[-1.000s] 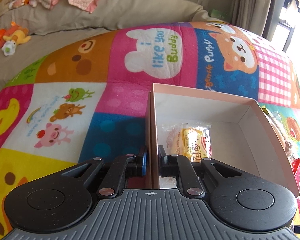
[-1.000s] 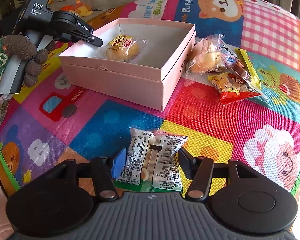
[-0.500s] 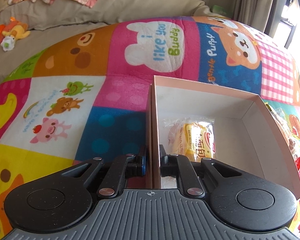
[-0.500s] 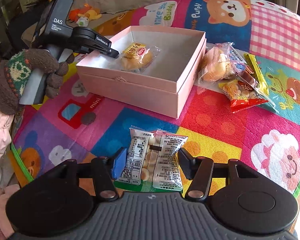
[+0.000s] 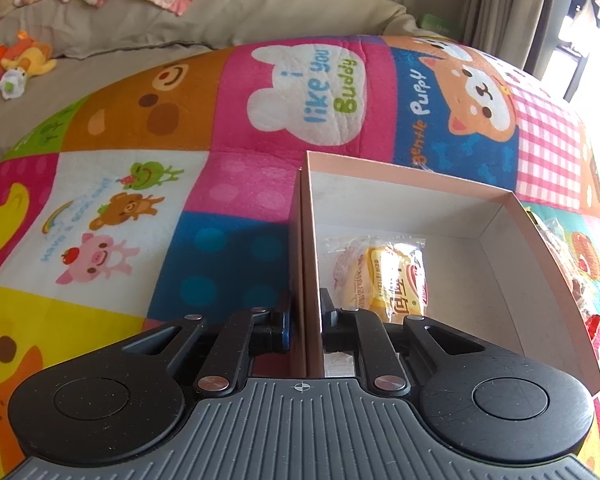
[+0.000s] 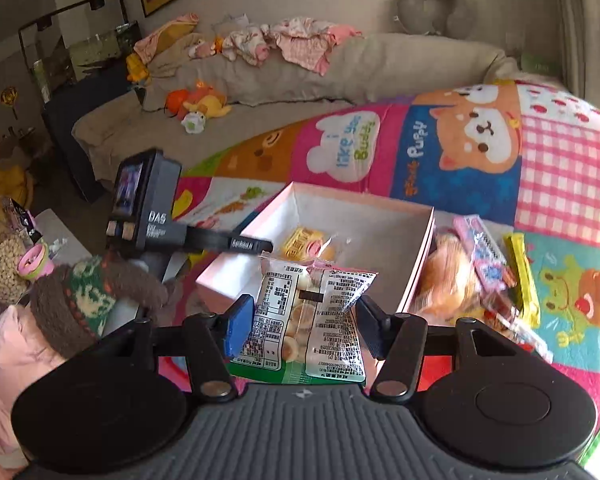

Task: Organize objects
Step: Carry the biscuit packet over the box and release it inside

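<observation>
My left gripper (image 5: 305,322) is clamped narrow on the near-left wall of the pink box (image 5: 540,240), one finger outside, one inside, pads pressing the thin card; in the right view the same gripper (image 6: 260,245) reaches in from the left onto that box (image 6: 424,248) edge, my gloved hand (image 6: 88,300) on its handle. My right gripper (image 6: 305,322) holds a biscuit bag (image 6: 312,316) between its pads, half-wide jaws, bag upright with the printed back toward the camera, lifted clear of the mat (image 6: 560,168) and hanging in front of the box's near side. Box sits open on the patchwork mat (image 5: 100,220), white inside, one yellow snack pack (image 5: 392,280) lying on its floor near the left wall, just beyond my inner left finger; same pack (image 6: 304,240) shows in the right view, partly hidden behind the bag top. Right of the box, touching or just beside its right wall, a loose pile of snacks (image 6: 472,280): a bun in clear wrap, a pink-blue packet, a yellow bar, a red-tipped packet, blurred so labels unreadable. Sofa (image 6: 380,68) behind the mat with clothes (image 6: 292,42) and a plush toy (image 6: 200,104) on it. Whether the bag is over the box opening or only before it I cannot tell
</observation>
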`<act>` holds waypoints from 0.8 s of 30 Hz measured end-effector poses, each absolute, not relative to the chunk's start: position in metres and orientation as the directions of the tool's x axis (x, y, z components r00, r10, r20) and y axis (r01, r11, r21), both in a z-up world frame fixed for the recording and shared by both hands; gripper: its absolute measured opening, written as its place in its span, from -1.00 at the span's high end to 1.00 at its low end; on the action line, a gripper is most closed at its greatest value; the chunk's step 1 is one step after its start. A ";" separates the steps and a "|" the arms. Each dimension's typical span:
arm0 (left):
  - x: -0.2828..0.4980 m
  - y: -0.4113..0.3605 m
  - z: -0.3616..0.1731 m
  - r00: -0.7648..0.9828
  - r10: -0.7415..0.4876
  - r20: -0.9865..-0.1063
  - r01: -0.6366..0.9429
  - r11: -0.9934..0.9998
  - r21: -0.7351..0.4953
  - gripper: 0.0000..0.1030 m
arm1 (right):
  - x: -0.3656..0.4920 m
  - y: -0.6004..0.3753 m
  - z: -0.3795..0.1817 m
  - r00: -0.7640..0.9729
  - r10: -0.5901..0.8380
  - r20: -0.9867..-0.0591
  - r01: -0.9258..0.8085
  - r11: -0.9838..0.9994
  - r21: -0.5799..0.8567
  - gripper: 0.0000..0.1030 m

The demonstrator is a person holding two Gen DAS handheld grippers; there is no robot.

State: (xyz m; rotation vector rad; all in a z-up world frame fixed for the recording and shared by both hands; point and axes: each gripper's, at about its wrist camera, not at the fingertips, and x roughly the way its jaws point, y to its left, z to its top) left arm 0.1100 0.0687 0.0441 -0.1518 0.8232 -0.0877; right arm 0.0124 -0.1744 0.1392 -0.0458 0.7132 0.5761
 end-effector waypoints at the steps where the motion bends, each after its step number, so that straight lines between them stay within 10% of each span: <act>1: 0.110 0.069 0.044 0.677 -0.137 -0.723 0.019 0.985 -0.169 0.72 | 0.021 -0.172 0.142 0.617 0.480 -0.623 -0.511 0.847 0.146 -0.09; 14: 0.107 0.069 0.044 0.677 -0.145 -0.721 0.022 0.984 -0.177 0.70 | 0.153 -0.100 0.114 0.589 0.518 -0.620 -0.447 0.848 0.284 -0.15; 24: 0.106 0.069 0.044 0.681 -0.141 -0.719 0.022 0.985 -0.172 0.70 | 0.115 -0.155 0.109 0.663 0.367 -0.652 -0.390 0.913 0.117 -0.39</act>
